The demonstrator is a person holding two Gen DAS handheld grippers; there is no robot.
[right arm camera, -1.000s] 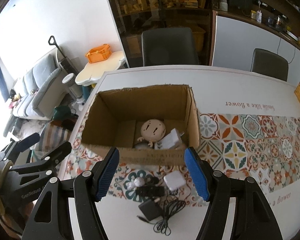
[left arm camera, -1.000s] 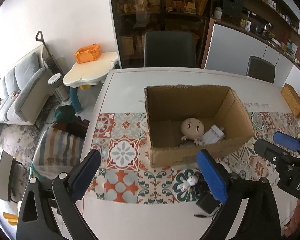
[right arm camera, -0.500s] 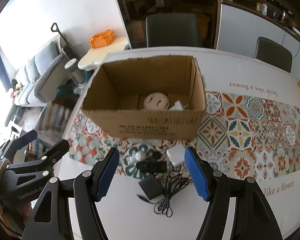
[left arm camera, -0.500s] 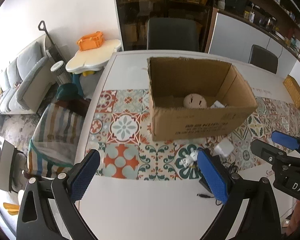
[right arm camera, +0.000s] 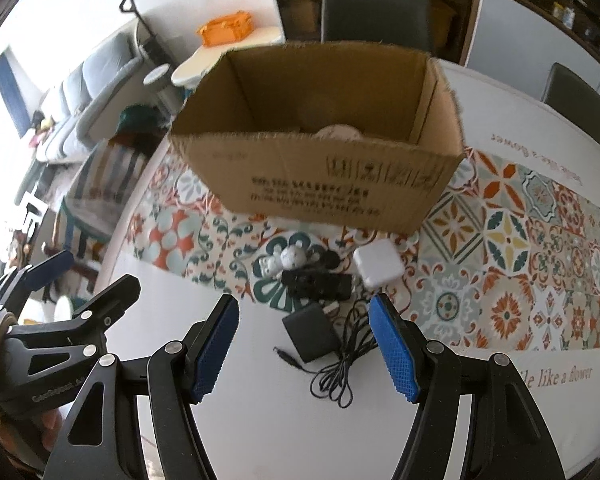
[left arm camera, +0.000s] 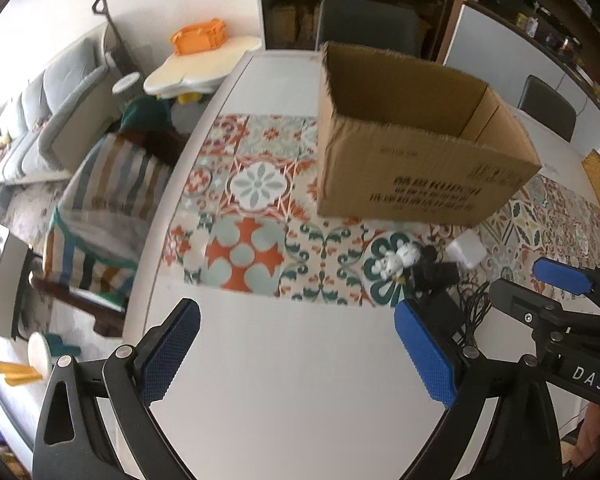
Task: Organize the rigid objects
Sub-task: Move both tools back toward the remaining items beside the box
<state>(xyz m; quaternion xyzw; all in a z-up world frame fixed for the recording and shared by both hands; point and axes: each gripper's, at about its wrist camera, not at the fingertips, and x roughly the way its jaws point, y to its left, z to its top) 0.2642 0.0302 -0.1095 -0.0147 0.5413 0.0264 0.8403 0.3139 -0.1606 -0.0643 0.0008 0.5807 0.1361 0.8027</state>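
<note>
An open cardboard box (right arm camera: 320, 172) stands on a patterned tile runner (right arm camera: 512, 280) laid across a white table (left arm camera: 284, 392); over its near wall only the rounded top of a pale object (right arm camera: 338, 133) shows inside. Just in front of the box lies a small cluster — a white figurine (right arm camera: 286, 260), a black rectangular device (right arm camera: 316, 285), a white square charger (right arm camera: 379, 264) and a black power adapter (right arm camera: 311, 338) with its tangled cord (right arm camera: 340, 364). The right gripper (right arm camera: 304, 352) hangs over this cluster with its blue-padded fingers spread and nothing between them, the adapter lying in the gap below. The left gripper (left arm camera: 296, 356) — jaws wide apart and empty — hovers over bare tabletop to the left of the pile.
</note>
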